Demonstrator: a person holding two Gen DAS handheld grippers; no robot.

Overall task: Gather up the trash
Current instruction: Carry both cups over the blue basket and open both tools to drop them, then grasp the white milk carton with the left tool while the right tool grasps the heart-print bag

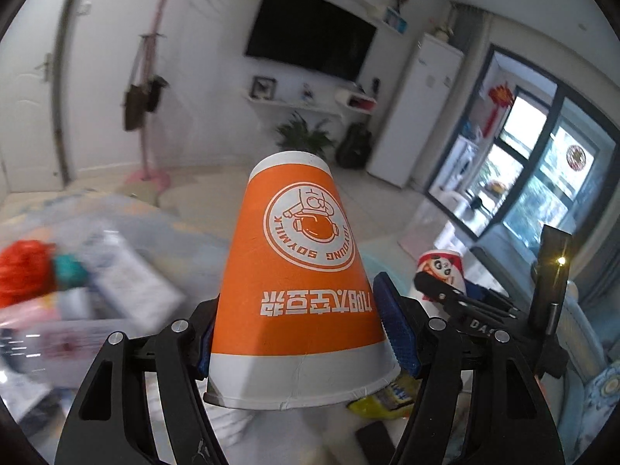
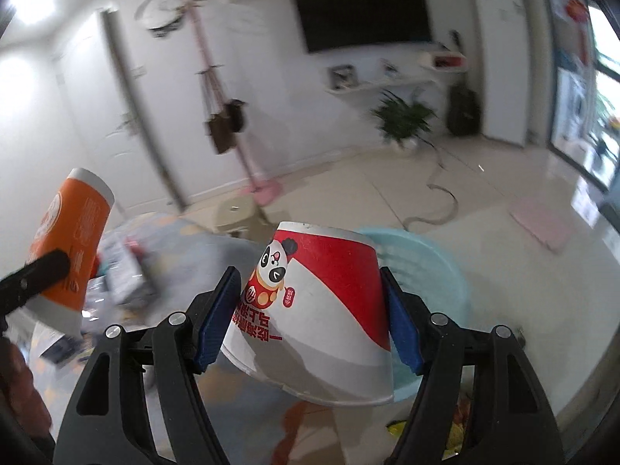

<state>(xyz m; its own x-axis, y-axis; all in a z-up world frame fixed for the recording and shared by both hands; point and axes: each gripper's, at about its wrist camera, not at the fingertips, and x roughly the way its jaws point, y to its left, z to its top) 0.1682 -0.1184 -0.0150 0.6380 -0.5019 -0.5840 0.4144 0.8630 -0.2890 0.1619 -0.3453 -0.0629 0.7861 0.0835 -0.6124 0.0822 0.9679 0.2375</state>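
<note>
My left gripper point(image 1: 302, 329) is shut on an orange paper cup point(image 1: 298, 271) with a white soymilk logo, held upside down, its blue pads pressed on both sides near the rim. The same orange paper cup point(image 2: 73, 240) shows at the left of the right wrist view. My right gripper point(image 2: 310, 310) is shut on a red and white paper cup with a panda point(image 2: 317, 310), also bottom up and tilted. That panda cup point(image 1: 441, 267) appears at the right of the left wrist view. A light blue basin point(image 2: 434, 271) sits on the floor behind the panda cup.
A blurred table with boxes and an orange-red item point(image 1: 23, 271) lies at the left. Yellow wrappers point(image 1: 387, 399) lie below the cups. A pink coat stand point(image 2: 248, 178), a round stool point(image 2: 236, 209), a potted plant point(image 2: 403, 120), a wall television point(image 1: 310, 31) and a hose point(image 2: 438, 201) stand beyond.
</note>
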